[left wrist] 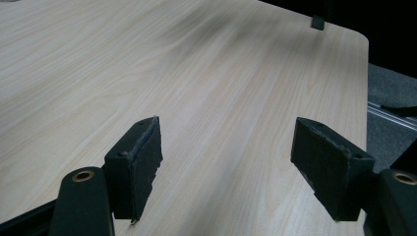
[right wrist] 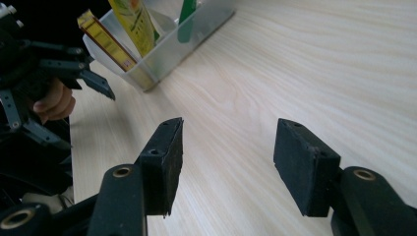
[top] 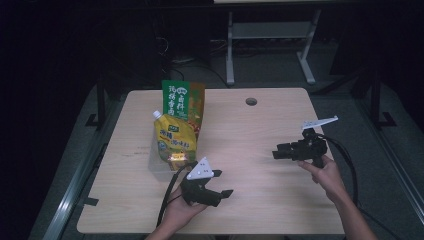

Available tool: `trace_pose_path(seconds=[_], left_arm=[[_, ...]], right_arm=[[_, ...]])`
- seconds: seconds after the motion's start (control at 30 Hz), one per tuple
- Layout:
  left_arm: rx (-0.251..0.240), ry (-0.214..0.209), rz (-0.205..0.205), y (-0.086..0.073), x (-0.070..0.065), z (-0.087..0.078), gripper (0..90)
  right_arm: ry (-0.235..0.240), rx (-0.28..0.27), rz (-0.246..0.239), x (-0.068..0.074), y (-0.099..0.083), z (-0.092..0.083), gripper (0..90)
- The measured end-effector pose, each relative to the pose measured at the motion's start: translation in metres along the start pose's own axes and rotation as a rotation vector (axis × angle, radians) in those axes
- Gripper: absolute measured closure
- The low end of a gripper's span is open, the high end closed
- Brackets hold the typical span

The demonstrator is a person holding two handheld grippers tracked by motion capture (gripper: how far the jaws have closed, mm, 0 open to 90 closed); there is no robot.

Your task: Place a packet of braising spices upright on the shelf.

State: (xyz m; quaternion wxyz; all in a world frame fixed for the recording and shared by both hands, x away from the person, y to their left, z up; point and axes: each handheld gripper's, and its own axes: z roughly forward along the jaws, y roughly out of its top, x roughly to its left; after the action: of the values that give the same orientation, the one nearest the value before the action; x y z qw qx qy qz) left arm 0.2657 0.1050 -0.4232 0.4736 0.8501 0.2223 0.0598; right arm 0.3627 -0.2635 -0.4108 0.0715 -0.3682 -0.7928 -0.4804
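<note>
Hovering: both grippers hang over the wooden table (top: 260,150) with nothing between their jaws.
Left gripper (top: 222,196): lower centre of the high view, held by a hand that enters from the bottom edge; its grey three-cornered plate sits on top and its jaws point toward the right of the frame.
Left jaws: wide apart in the left gripper view (left wrist: 226,162), bare wood grain between the two black pads (left wrist: 145,162).
Right gripper (top: 276,152): right of centre in the high view, held by the hand (top: 327,175) that comes up from the lower right; its jaws point left across the table.
Right jaws: parted at a middling width in the right gripper view (right wrist: 228,164), gripping nothing, plain tabletop between them.
Clear bin (top: 162,167): left of centre in the high view, just above and left of the left gripper; upper left in the right gripper view (right wrist: 196,37), well apart from the right jaws.
Yellow spout pouch (top: 175,140): upright in the bin, its white cap at the upper left corner.
Green packet (top: 181,100): upright behind the yellow pouch, closer to the top of the frame.
Table hole (top: 251,101): round, near the far edge, upper centre of the high view.
Cables: one trails from each gripper toward the bottom edge.
</note>
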Motion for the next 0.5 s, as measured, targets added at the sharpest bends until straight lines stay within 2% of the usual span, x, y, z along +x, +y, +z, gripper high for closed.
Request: trace_pose_path(seconds=[0.03,0.2,0.5], left_arm=[[0.004,0.002,0.008,0.0,0.001,0.0,26.6],[0.007,0.005,-0.002,-0.001,0.001,-0.001,26.6],[0.001,0.011,-0.006,-0.001,0.003,-0.003,26.6]], right_arm=[[0.0,0.001,0.002,-0.001,-0.003,-0.001,43.8],[0.003,-0.006,0.03,-0.004,-0.015,-0.005,43.7],[-0.001,-0.001,0.05,-0.006,-0.035,-0.009,43.3]])
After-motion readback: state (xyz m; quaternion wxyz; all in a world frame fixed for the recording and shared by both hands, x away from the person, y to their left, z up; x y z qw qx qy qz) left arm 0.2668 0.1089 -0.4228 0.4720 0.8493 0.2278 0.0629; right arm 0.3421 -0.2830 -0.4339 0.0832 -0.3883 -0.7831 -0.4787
